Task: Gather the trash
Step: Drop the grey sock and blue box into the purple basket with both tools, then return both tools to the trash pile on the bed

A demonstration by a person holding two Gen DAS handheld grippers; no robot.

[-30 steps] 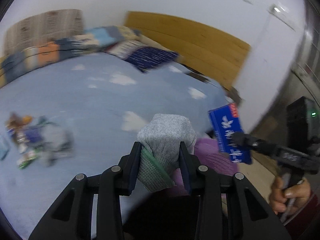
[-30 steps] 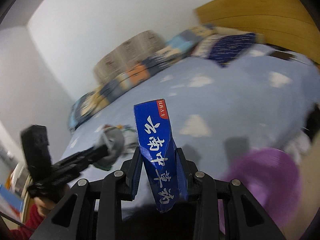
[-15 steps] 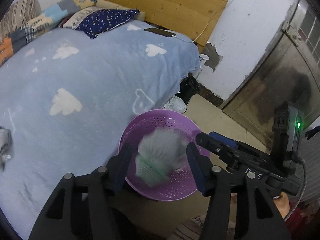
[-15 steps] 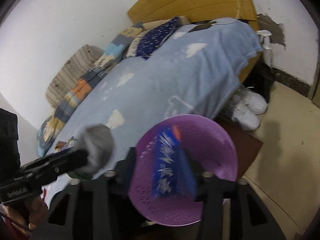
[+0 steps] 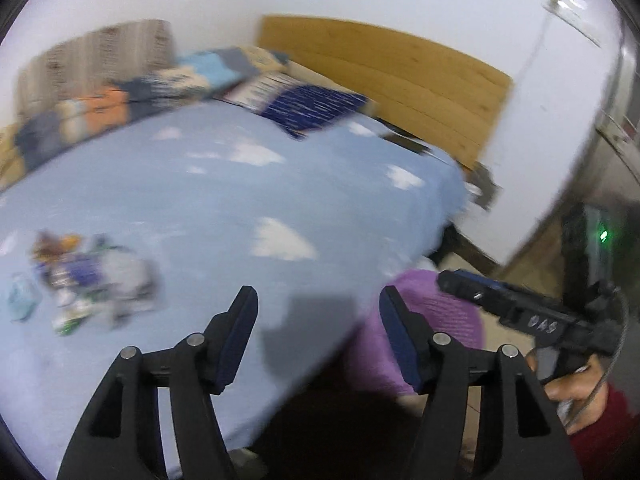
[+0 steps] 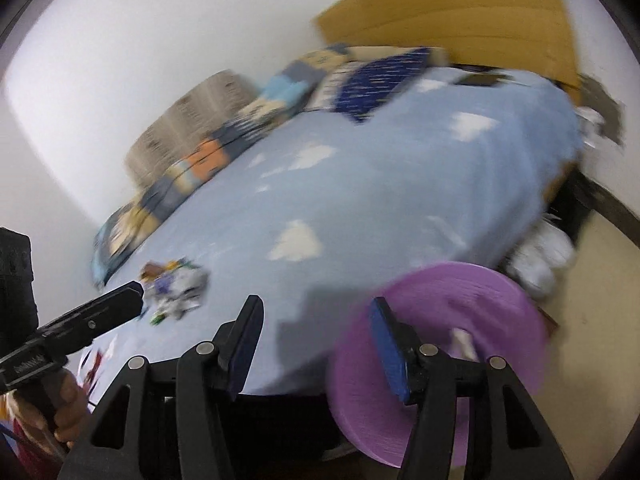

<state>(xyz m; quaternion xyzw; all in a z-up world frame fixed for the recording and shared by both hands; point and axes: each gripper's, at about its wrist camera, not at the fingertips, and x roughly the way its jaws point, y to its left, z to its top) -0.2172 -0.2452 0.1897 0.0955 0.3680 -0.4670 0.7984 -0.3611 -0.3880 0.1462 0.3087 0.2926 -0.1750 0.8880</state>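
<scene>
Trash pile sits on the bed, well off to the left of my left gripper, nothing btwn its jaws. They've just been opening and stand wide, w/ only blue bedcover behind the gap. Same pile in the right view, up-left of my right gripper. Its jaws have just been opening too, wide apart, empty. Both grippers tilt down over the near bed edge. Right one shows in the left view at far right, held by a hand w/ a red sleeve. Left one pokes in from the left of the right view. Purple basket on the floor beside the bed, behind my right jaw. Contents too blurred to tell, just a pale smear inside.
</scene>
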